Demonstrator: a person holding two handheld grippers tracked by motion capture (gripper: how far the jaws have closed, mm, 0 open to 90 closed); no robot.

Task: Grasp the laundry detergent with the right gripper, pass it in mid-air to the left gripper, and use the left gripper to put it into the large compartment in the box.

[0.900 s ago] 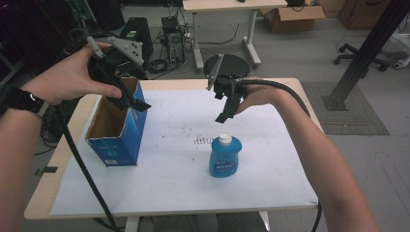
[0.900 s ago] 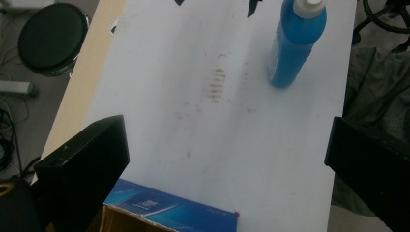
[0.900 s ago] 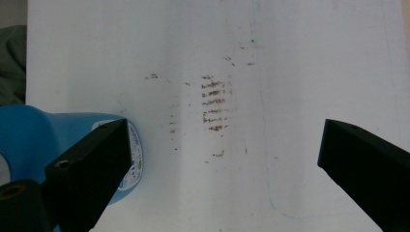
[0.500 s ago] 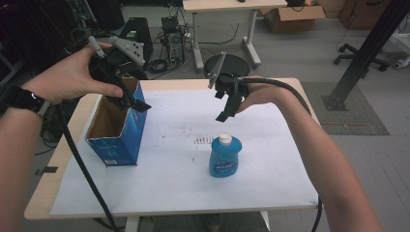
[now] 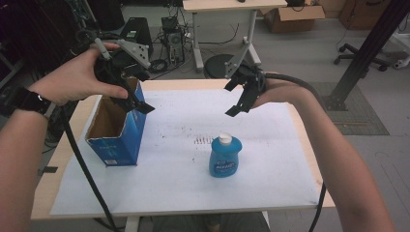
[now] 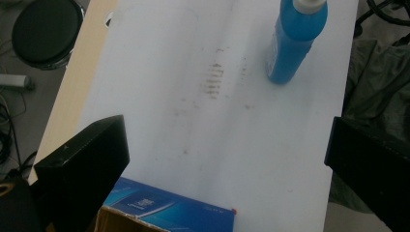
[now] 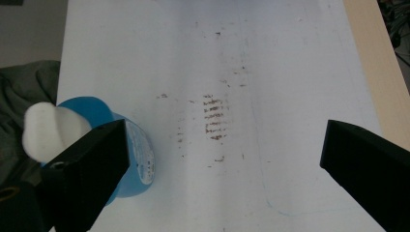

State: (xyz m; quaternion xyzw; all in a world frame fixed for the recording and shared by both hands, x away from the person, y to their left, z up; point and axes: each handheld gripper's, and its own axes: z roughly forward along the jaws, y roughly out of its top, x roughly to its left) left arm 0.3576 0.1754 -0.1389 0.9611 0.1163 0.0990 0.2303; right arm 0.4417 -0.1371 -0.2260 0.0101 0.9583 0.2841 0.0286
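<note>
Over the open blue cardboard box [image 5: 116, 130] at the table's left, the left gripper [image 5: 138, 104] hovers with jaws wide apart and empty. To its right the right gripper [image 5: 237, 104], also spread and empty, hangs above and behind the blue soap bottle [image 5: 225, 155]. A good pick probably means lowering the right jaws squarely to either side of the bottle's body, below the cap, before squeezing. That bottle stands upright mid-table on the white sheet [image 5: 179, 169], white-capped [image 7: 48, 128], labelled, apart from the box.
</note>
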